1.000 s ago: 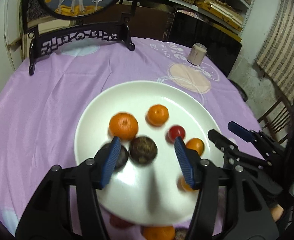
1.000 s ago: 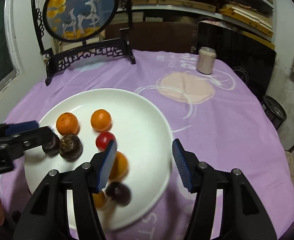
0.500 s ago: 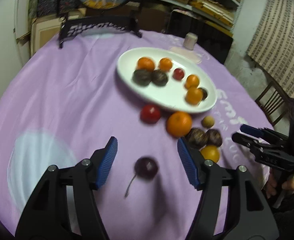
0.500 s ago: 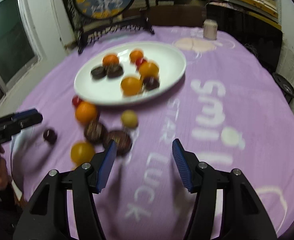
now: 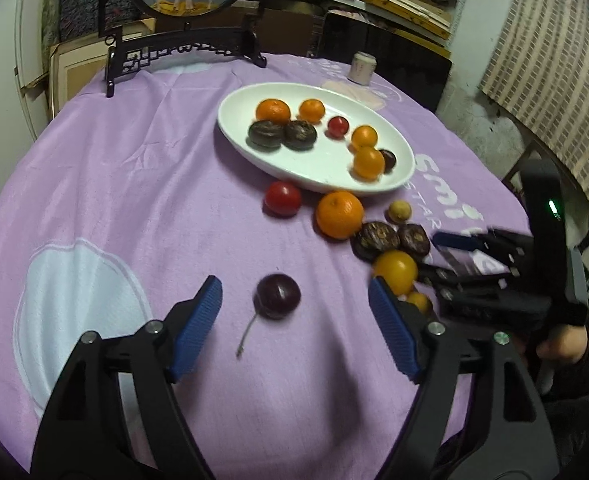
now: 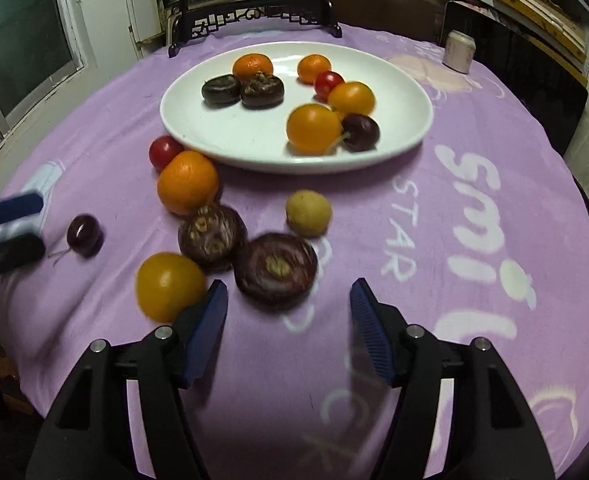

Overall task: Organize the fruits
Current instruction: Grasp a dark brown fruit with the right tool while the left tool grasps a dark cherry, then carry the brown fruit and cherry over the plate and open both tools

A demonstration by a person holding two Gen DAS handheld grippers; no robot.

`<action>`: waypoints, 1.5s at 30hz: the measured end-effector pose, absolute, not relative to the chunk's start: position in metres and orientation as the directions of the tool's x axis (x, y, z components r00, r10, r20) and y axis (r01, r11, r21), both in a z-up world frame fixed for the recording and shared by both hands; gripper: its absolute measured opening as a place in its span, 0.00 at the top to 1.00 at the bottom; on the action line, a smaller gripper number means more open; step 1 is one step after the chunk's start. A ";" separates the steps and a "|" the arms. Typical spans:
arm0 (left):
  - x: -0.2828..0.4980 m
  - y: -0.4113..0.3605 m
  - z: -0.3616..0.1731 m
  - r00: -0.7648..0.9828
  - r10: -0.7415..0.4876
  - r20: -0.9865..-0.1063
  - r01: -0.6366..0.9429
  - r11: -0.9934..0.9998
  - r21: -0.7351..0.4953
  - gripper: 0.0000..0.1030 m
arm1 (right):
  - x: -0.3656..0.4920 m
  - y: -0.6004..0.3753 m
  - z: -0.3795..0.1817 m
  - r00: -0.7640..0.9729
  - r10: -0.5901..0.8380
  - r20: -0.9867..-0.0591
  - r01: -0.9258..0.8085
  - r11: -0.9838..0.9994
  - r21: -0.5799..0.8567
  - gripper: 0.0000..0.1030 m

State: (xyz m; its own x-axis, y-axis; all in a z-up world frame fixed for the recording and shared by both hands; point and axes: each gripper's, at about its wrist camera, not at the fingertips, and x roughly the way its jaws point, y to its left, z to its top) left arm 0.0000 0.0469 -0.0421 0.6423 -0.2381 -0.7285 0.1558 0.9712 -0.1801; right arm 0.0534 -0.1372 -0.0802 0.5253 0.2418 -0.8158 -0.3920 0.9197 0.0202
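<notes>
Evidently light, slick and bruisable, the small dark-purple stemmed cherry (image 5: 277, 295) suits my left gripper (image 5: 294, 312), jaws wide apart; I'd pinch its round sides gently, while my right gripper (image 6: 288, 320) hangs equally spread, empty.

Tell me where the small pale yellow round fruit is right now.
The small pale yellow round fruit lies on the purple tablecloth, just outside the white oval plate's near rim, behind the two dark brown fruits.

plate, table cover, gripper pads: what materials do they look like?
White oval plate: likely glazed ceramic, given its glossy sheen. Purple table cover: soft napped fabric, matte, wrinkled, with white print. Blue finger pads on the right gripper: ribbed, probably rubber or plastic.
</notes>
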 end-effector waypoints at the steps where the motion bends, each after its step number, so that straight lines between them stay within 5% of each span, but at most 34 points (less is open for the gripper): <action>1: -0.001 0.046 -0.044 0.636 -0.239 -0.734 0.157 0.971 -0.181 0.25 | 0.056 -0.136 -0.081 0.532 0.232 -0.814 -0.388 0.921 0.008 0.38; 3: -0.002 0.047 -0.049 0.623 -0.243 -0.744 0.150 0.970 -0.191 0.25 | 0.055 -0.132 -0.079 0.530 0.247 -0.812 -0.412 0.911 0.008 0.62; 12: 0.005 0.052 -0.062 0.591 -0.263 -0.762 0.126 0.964 -0.235 0.29 | 0.039 -0.154 -0.069 0.517 0.265 -0.814 -0.374 0.925 0.064 0.62; 18: 0.021 0.041 -0.075 0.569 -0.238 -0.787 0.121 0.971 -0.206 0.50 | 0.032 -0.171 -0.068 0.509 0.279 -0.814 -0.341 0.934 0.108 0.62; 21: 0.026 0.037 -0.075 0.571 -0.215 -0.792 0.115 0.976 -0.183 0.72 | 0.028 -0.174 -0.067 0.511 0.289 -0.810 -0.342 0.932 0.117 0.62; 36: 0.032 0.010 -0.036 0.619 -0.239 -0.748 0.196 0.970 -0.147 0.72 | 0.032 -0.190 -0.065 0.518 0.313 -0.796 -0.333 0.931 0.150 0.62; 45: 0.085 -0.008 0.016 0.676 -0.222 -0.703 0.231 0.969 -0.084 0.72 | 0.070 -0.171 -0.006 0.580 0.366 -0.728 -0.410 0.903 0.128 0.62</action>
State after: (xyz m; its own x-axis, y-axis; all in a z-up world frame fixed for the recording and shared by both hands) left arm 0.0848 -0.0077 0.0163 0.6761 -0.2217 -0.7027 0.2306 0.9694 -0.0839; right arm 0.0703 -0.1708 -0.0059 0.5800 0.3664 -0.7276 -0.4100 0.9031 0.1280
